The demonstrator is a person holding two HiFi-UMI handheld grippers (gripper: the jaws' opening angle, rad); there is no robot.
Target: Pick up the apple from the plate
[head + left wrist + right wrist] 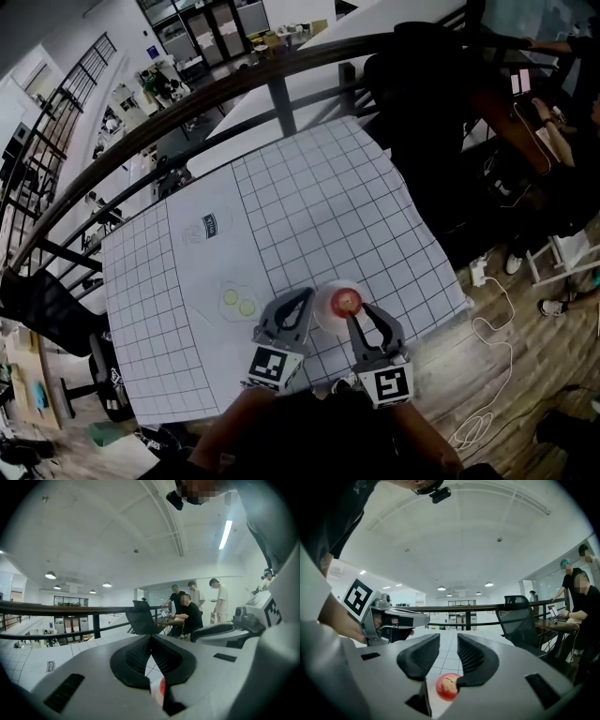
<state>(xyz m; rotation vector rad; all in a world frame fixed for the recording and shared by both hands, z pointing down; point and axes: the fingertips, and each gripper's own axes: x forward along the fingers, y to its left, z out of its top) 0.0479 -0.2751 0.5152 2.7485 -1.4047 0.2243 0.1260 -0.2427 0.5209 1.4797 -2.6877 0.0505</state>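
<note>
A red apple [346, 301] lies on a small white plate [323, 317] near the front edge of the grid-patterned table cloth [309, 206]. My right gripper [362, 313] sits just on the near side of the apple, jaws a little apart and nothing pressed between them. In the right gripper view the apple [447, 686] shows low between the jaws of that gripper [448, 640], on the plate [434, 706]. My left gripper [306, 295] hovers left of the plate with its tips together and empty. In the left gripper view, below that gripper [150, 638], a sliver of the apple [162, 687] peeks out.
A clear dish with two pale green slices [237, 301] lies left of the left gripper. A black railing [281, 89] runs behind the table. People sit and stand at a desk [187, 611] to the right, beside a black chair [519, 620]. A cable [492, 337] trails on the floor.
</note>
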